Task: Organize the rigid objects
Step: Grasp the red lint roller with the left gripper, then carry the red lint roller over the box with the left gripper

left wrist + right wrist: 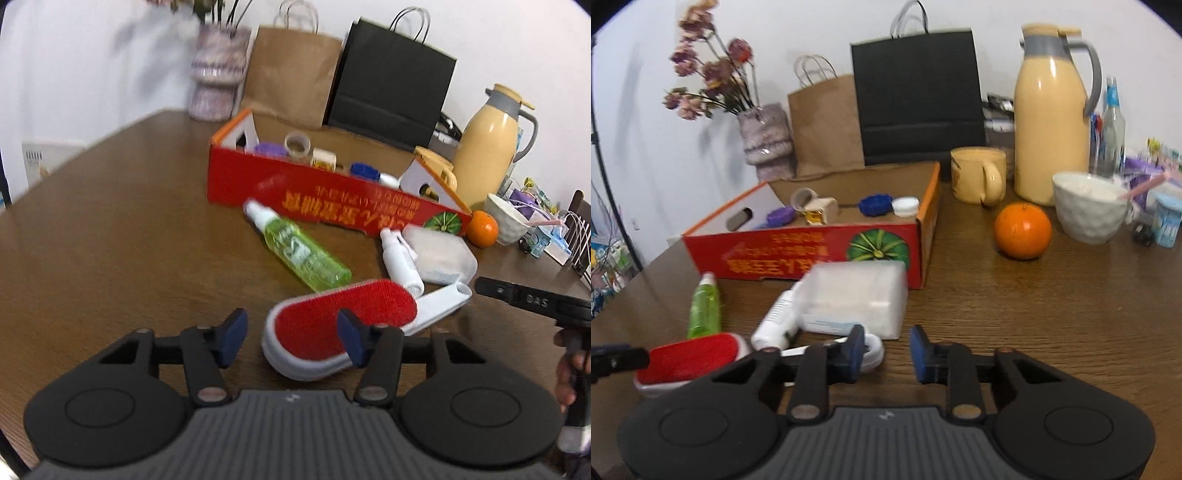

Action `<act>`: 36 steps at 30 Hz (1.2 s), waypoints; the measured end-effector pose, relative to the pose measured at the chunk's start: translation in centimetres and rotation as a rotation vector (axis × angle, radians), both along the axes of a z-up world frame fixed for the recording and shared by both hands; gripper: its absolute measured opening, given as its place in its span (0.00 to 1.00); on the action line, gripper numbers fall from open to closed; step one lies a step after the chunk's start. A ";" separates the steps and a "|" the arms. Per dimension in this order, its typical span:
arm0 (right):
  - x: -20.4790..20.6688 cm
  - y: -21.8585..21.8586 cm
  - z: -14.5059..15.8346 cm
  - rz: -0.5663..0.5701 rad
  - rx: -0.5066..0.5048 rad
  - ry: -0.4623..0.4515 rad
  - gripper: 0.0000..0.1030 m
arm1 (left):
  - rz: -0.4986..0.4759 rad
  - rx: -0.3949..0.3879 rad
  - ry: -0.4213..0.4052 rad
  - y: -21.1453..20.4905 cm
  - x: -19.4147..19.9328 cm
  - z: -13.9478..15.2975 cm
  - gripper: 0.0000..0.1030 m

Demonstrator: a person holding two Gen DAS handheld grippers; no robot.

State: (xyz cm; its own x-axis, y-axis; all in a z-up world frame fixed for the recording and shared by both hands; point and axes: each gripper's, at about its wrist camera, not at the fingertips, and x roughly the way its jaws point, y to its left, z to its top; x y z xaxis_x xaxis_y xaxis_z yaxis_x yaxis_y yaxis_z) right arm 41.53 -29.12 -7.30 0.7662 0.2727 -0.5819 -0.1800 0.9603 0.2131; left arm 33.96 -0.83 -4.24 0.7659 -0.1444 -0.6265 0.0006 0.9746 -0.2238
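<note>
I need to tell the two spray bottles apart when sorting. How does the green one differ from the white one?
The green spray bottle is see-through with a white cap; the white spray bottle is opaque throughout. The green one looks longer. The green one lies apart from the others; the white one lies against the clear plastic case. Both lie flat on the table before the red box.

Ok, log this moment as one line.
left gripper: open, empty | right gripper: open, empty | lint brush, green bottle: on table | box: partly filled
</note>
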 end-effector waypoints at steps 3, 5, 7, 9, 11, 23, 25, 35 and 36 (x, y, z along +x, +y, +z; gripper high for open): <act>0.9 -0.5 -1.2 0.016 0.065 0.040 0.16 | 0.009 -0.005 -0.022 -0.5 -0.1 -0.4 0.51; 0.8 -0.4 -1.4 0.025 0.079 0.044 0.15 | 0.010 0.001 -0.028 -0.7 0.1 -0.3 0.48; 0.6 -0.4 -1.3 0.031 0.074 0.049 0.12 | 0.016 0.002 -0.023 -0.8 0.3 -0.1 0.46; -0.2 -0.3 -1.3 0.018 0.067 0.044 0.12 | 0.020 0.007 -0.031 -0.8 0.1 -0.1 0.42; -1.5 -0.4 -1.4 -0.003 0.073 0.036 0.12 | 0.021 0.029 -0.051 -1.0 -0.5 0.0 0.35; -6.8 -1.1 -0.4 -0.070 0.094 0.015 0.11 | 0.018 0.029 -0.101 -1.0 -2.6 1.3 0.29; -7.3 -1.1 0.0 -0.080 0.098 0.004 0.11 | 0.018 0.027 -0.115 -1.1 -3.0 1.7 0.29; -5.1 -1.7 5.7 -0.095 0.124 -0.091 0.10 | 0.000 0.006 -0.166 -0.8 0.0 7.2 0.29; -4.6 -1.5 6.4 -0.095 0.110 -0.100 0.10 | -0.005 0.004 -0.171 -0.8 0.6 7.8 0.29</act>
State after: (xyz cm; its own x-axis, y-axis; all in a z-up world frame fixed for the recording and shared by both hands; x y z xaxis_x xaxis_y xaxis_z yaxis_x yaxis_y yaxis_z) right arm 36.91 -30.64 -0.93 0.8439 0.2545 -0.4723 -0.1152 0.9458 0.3038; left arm 34.55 -1.65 3.56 0.8605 -0.1464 -0.4880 0.0433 0.9754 -0.2162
